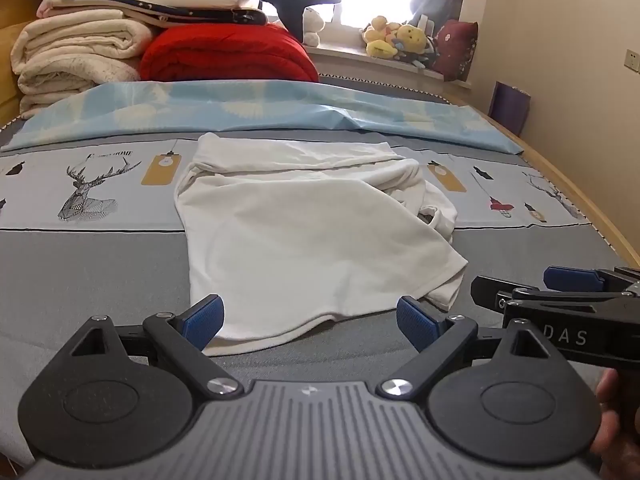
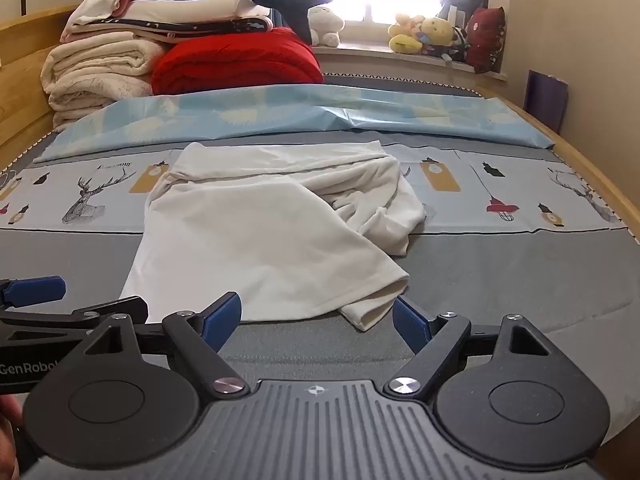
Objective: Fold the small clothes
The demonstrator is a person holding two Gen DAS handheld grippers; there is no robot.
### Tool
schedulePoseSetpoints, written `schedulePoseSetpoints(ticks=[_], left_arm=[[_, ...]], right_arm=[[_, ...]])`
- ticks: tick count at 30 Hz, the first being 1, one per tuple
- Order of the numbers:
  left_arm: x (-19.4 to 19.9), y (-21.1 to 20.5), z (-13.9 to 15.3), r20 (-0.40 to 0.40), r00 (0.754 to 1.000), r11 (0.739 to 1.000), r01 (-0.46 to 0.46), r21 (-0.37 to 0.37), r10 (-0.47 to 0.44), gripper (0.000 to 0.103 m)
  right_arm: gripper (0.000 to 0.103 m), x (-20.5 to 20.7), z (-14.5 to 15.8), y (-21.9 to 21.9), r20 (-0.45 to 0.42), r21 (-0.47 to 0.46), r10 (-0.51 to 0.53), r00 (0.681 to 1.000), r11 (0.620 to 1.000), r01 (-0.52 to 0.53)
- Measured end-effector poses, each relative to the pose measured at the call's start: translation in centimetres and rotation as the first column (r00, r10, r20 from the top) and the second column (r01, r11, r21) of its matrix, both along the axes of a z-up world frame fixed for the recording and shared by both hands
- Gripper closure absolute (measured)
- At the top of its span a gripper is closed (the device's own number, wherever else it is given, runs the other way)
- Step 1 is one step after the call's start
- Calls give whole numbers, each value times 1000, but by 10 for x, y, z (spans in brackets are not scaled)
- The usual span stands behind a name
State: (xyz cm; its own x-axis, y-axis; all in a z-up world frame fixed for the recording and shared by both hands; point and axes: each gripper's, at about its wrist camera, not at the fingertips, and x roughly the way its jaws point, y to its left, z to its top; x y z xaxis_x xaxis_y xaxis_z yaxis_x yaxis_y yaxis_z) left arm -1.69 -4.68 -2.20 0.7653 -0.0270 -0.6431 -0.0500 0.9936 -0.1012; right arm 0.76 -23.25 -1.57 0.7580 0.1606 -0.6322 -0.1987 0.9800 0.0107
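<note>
On the bed point(image 1: 80, 264): rumpled white cotton garment point(image 1: 304, 232), perhaps half-folded; right side bunched.
Left tongs point(image 1: 310, 322): spread wide, empty.
Right tongs point(image 2: 318, 320): likewise.
Remaining: most folding.

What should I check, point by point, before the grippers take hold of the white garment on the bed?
1. Left gripper open and empty: ok.
2. Right gripper open and empty: ok.
3. White garment near hem in front of both grippers: ok.
4. Garment lying flat: not ok, its right side is bunched.
5. Bed sheet around the garment free of other items: ok.
6. Which part is the sleeve: cannot tell.
</note>
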Motion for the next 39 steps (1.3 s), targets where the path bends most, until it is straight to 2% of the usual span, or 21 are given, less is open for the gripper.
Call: schedulePoseSetpoints(ticks=[39], left_arm=[[-1, 0, -3, -14, 1000, 1000, -6, -4, 6, 8]], right_arm=[[19, 4, -3, 3, -5, -5, 0, 1000, 1000, 0]])
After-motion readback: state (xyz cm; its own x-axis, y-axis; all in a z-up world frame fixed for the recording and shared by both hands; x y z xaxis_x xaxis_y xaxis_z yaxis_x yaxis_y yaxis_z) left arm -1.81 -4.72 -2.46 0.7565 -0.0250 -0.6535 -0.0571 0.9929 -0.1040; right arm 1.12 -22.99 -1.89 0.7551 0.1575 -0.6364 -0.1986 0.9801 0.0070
